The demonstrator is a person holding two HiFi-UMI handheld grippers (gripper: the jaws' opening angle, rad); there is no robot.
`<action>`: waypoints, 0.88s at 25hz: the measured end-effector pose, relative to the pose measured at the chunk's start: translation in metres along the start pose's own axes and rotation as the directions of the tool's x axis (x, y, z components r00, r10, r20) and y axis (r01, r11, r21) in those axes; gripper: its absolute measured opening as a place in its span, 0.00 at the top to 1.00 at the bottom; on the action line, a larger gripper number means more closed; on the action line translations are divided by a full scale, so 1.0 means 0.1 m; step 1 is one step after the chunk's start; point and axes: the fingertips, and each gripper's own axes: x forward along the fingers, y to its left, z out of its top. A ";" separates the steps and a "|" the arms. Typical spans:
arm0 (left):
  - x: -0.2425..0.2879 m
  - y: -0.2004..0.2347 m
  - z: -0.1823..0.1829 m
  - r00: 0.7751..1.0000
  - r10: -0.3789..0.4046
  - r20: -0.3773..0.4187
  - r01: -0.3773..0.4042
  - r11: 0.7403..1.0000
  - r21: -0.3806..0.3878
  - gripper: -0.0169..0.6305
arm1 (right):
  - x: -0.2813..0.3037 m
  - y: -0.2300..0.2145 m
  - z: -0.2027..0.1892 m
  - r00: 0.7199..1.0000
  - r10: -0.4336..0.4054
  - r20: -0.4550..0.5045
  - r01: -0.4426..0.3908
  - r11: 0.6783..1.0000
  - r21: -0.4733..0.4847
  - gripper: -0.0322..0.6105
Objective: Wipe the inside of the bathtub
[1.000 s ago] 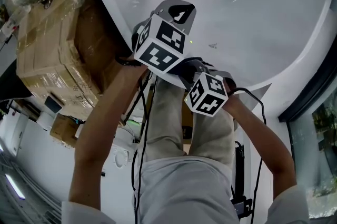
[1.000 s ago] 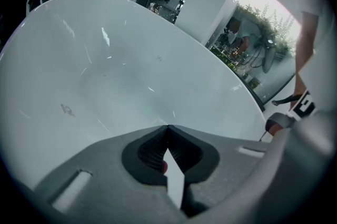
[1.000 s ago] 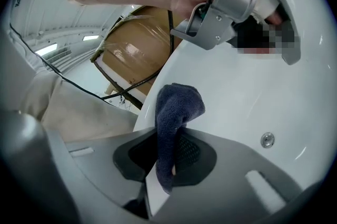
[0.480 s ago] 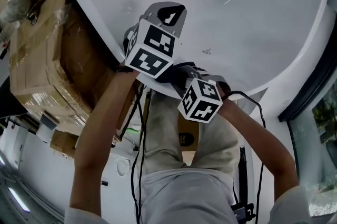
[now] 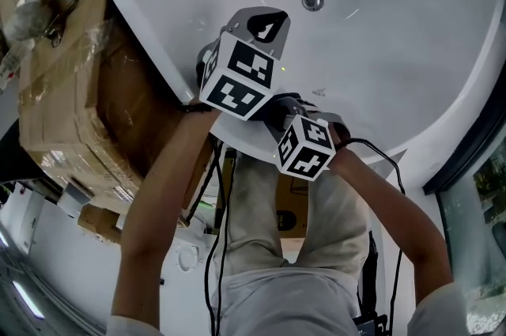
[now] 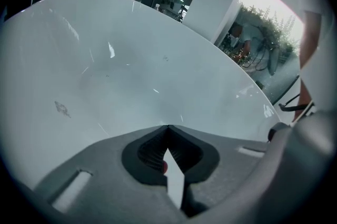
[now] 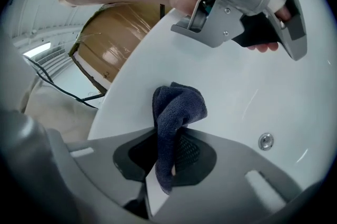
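Observation:
The white bathtub [image 5: 379,34] fills the top of the head view, with its round metal drain [image 5: 313,0] on the floor. My left gripper [image 6: 167,128] is shut with nothing between its jaws and points across the tub's inner wall [image 6: 131,59]. It hangs over the tub's near rim [image 5: 265,22]. My right gripper [image 7: 169,132] sits just behind it, shut on a dark blue cloth [image 7: 177,104] that bunches up above the jaws. The cloth hangs just over the white tub surface; whether it touches it I cannot tell. The drain [image 7: 265,140] lies to its right.
Taped cardboard boxes [image 5: 71,81] stand against the tub's outer left side. A small dark smudge [image 6: 61,108] marks the tub wall. Black cables [image 5: 217,192] run down by the person's legs. A dark window frame [image 5: 466,145] borders the tub at the right.
Both grippers drifted slightly left over the tub's rim and then back. The right gripper stays shut on the cloth, the left stays shut.

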 end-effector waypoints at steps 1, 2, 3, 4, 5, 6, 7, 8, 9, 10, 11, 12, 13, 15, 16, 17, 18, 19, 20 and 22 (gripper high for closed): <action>0.02 0.03 0.00 1.000 0.003 0.001 -0.003 1.000 -0.001 0.98 | 0.02 -0.04 0.00 1.000 -0.005 -0.001 0.005 1.000 -0.001 0.88; 0.04 0.05 0.00 1.000 0.006 0.001 -0.006 1.000 -0.004 0.98 | 0.04 -0.07 -0.01 1.000 -0.011 -0.002 0.011 1.000 -0.006 0.88; 0.06 0.08 -0.01 1.000 0.010 0.000 -0.010 1.000 -0.008 0.98 | 0.06 -0.10 -0.01 1.000 -0.018 -0.005 0.017 1.000 -0.012 0.88; 0.08 0.10 -0.01 1.000 0.013 0.000 -0.013 1.000 -0.012 0.98 | 0.08 -0.13 -0.02 1.000 -0.024 -0.009 0.024 1.000 -0.016 0.88; 0.10 0.12 -0.01 1.000 0.015 0.001 -0.015 1.000 -0.015 0.98 | 0.10 -0.16 -0.03 0.999 -0.031 -0.012 0.030 0.999 -0.015 0.88; 0.13 0.14 0.00 1.000 0.016 0.004 -0.016 1.000 -0.019 0.98 | 0.13 -0.21 -0.04 0.999 -0.036 -0.013 0.036 0.999 -0.011 0.88; 0.15 0.16 0.02 1.000 0.015 0.009 -0.015 1.000 -0.025 0.98 | 0.15 -0.26 -0.04 0.999 -0.041 -0.012 0.041 0.999 -0.003 0.88; 0.18 0.17 0.03 1.000 0.015 0.013 -0.015 0.999 -0.031 0.98 | 0.17 -0.30 -0.05 0.999 -0.045 -0.010 0.045 0.999 0.004 0.88; 0.20 0.18 0.05 1.000 0.015 0.018 -0.015 0.999 -0.035 0.98 | 0.19 -0.35 -0.06 0.999 -0.050 -0.009 0.050 0.999 0.009 0.88; 0.22 0.19 0.05 1.000 0.017 0.021 -0.016 0.999 -0.037 0.98 | 0.22 -0.39 -0.07 0.998 -0.056 -0.009 0.056 0.998 0.012 0.88; 0.25 0.20 0.05 1.000 0.018 0.022 -0.017 0.999 -0.039 0.98 | 0.25 -0.43 -0.08 0.998 -0.064 -0.008 0.064 0.998 0.012 0.88; 0.27 0.21 0.04 1.000 0.020 0.022 -0.019 0.999 -0.041 0.98 | 0.27 -0.47 -0.09 0.997 -0.074 -0.008 0.074 0.997 0.011 0.88; 0.30 0.23 0.03 0.999 0.024 0.021 -0.023 0.999 -0.045 0.98 | 0.31 -0.52 -0.10 0.996 -0.084 -0.008 0.084 0.996 0.011 0.88; 0.35 0.30 0.03 0.999 0.035 0.025 -0.034 0.998 -0.058 0.98 | 0.37 -0.64 -0.13 0.995 -0.098 -0.015 0.099 0.995 0.015 0.88; 0.37 0.33 0.04 0.999 0.042 0.029 -0.040 0.997 -0.066 0.98 | 0.39 -0.70 -0.14 0.994 -0.103 -0.021 0.103 0.994 0.018 0.88; 0.38 0.36 0.05 0.998 0.049 0.034 -0.046 0.996 -0.073 0.98 | 0.42 -0.76 -0.15 0.994 -0.105 -0.026 0.106 0.994 0.019 0.88; 0.39 0.38 0.04 0.998 0.054 0.036 -0.050 0.996 -0.080 0.98 | 0.45 -0.79 -0.16 0.994 -0.105 -0.031 0.105 0.994 0.017 0.88; 0.40 0.39 0.03 0.998 0.056 0.037 -0.053 0.995 -0.085 0.98 | 0.47 -0.81 -0.17 0.994 -0.102 -0.034 0.103 0.995 0.014 0.88; 0.42 0.40 0.02 0.998 0.057 0.035 -0.054 0.995 -0.087 0.98 | 0.49 -0.82 -0.17 0.994 -0.100 -0.035 0.100 0.995 0.011 0.88; 0.47 0.46 0.01 0.998 0.061 0.035 -0.058 0.995 -0.087 0.98 | 0.52 -0.92 -0.18 0.994 -0.105 -0.034 0.105 0.994 0.000 0.88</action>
